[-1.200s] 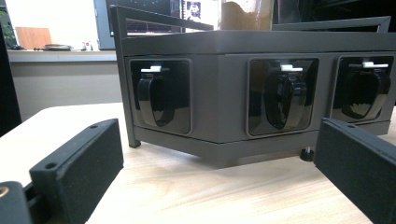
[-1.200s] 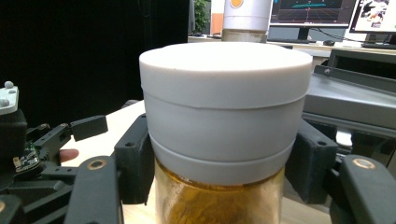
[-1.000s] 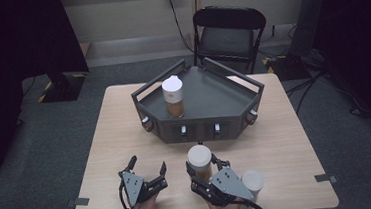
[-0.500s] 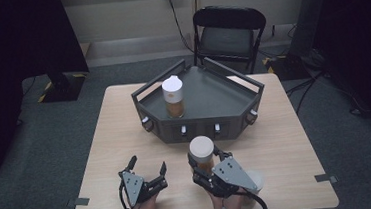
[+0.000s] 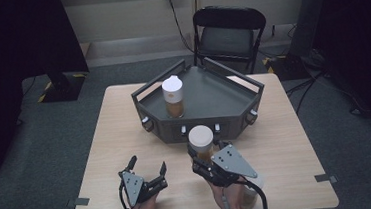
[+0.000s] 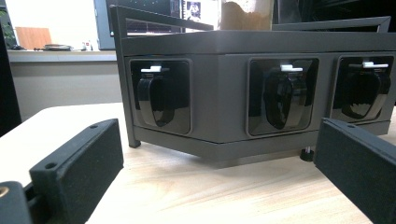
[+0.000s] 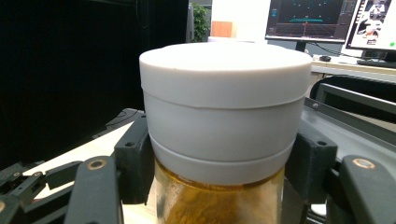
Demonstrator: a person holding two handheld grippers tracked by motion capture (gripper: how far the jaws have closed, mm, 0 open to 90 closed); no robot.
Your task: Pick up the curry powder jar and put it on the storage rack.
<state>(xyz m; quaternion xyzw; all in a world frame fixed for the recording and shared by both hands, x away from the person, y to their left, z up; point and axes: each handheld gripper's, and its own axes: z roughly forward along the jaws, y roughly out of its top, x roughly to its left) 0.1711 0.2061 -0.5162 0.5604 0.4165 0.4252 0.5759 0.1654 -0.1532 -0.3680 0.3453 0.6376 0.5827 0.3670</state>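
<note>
Now the right gripper [image 5: 205, 155] pinches a jar [image 5: 201, 142] with a smooth white cylindrical lid, held upright just in front of the dark tray [image 5: 207, 90], and the right gripper view brings out the amber contents under clear glass that the high view barely hints at. Two such jars count up from above, the second jar [image 5: 173, 96] standing inside the angular metal tray. Meanwhile the left gripper [image 5: 146, 173] rests on the pale wood table [image 5: 120, 134], jaws spread and empty, its view facing three glossy black latches [image 6: 282, 95] along the tray's front.
</note>
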